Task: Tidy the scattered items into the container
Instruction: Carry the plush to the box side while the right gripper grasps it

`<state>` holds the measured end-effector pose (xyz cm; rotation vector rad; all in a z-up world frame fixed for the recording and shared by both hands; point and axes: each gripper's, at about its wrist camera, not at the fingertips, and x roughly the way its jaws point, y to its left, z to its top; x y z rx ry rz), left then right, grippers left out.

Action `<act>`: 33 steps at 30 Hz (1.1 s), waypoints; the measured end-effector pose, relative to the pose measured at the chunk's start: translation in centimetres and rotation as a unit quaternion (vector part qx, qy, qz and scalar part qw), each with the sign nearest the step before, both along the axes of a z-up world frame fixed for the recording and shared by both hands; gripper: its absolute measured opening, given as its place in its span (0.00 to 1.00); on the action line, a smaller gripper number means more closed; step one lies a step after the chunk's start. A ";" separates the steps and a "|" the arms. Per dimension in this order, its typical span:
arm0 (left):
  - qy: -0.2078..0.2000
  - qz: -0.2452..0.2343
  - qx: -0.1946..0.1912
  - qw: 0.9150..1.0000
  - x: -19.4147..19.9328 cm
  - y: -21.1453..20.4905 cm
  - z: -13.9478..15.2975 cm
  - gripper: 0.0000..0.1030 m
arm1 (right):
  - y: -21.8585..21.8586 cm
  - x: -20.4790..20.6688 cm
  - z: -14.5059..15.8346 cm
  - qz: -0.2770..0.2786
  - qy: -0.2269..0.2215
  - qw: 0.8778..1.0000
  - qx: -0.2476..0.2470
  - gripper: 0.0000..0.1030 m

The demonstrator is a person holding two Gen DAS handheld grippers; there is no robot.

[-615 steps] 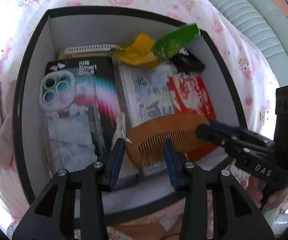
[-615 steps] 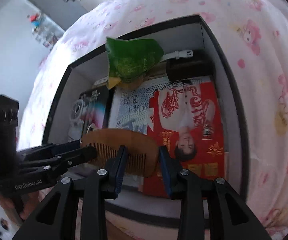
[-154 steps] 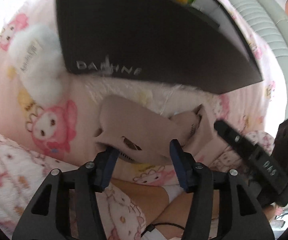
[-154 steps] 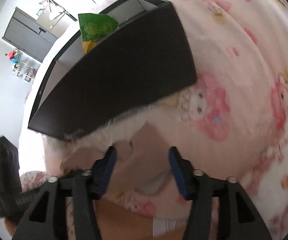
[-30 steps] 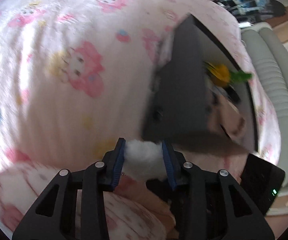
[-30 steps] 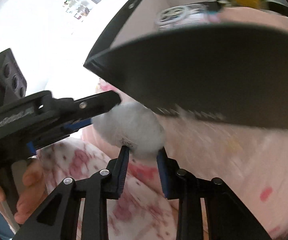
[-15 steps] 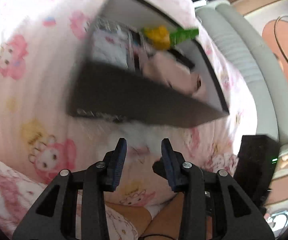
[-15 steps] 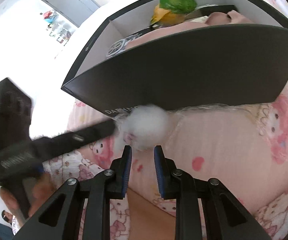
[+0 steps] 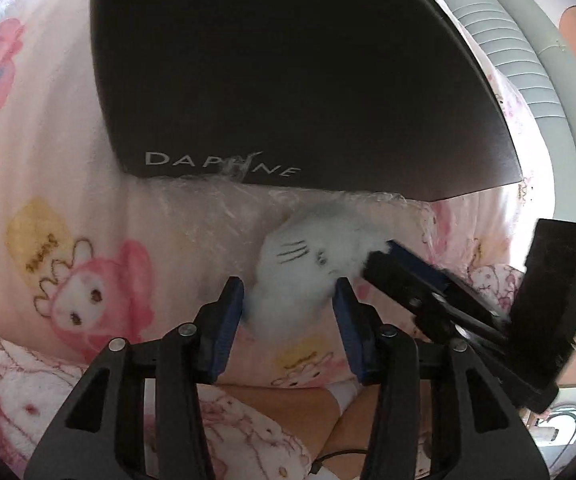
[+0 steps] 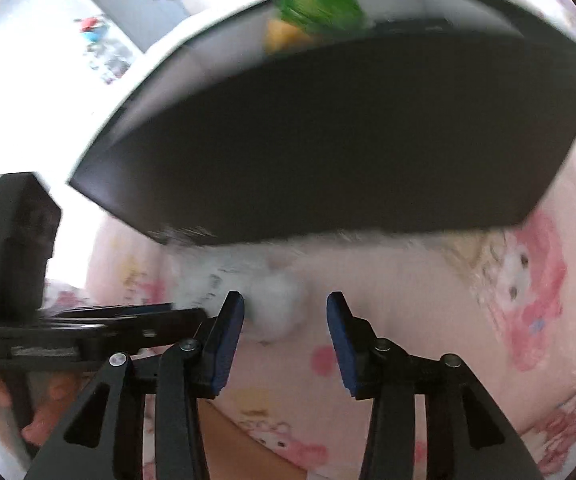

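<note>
The white plush toy (image 9: 307, 264) lies on the bed (image 9: 48, 184) against the black box's (image 9: 288, 80) near wall, where a second ago the left gripper (image 9: 289, 304) clamped it. Now both the left and right gripper (image 10: 286, 316) fingers gape around it, so it needs regrasping.

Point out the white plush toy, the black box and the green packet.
White plush toy (image 9: 307, 264), left wrist view: its fluffy body.
Black box (image 9: 288, 80), left wrist view: its near outer wall.
Green packet (image 10: 319, 0), right wrist view: its crinkled face.
</note>
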<state>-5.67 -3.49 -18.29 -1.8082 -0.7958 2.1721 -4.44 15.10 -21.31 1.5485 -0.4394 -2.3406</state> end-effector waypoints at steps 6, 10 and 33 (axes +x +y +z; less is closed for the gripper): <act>0.023 0.035 -0.038 0.998 0.4 -0.5 0.8 0.46 | 1.8 -0.6 -0.5 -0.040 0.001 0.999 -0.033 0.38; 0.040 0.031 -0.019 0.999 1.3 -0.8 1.6 0.45 | 0.7 0.1 1.2 -0.031 0.031 0.997 -0.063 0.38; 0.042 0.013 -0.071 0.997 2.1 1.6 1.1 0.46 | -0.1 -0.3 -1.2 -0.042 0.009 0.991 -0.124 0.31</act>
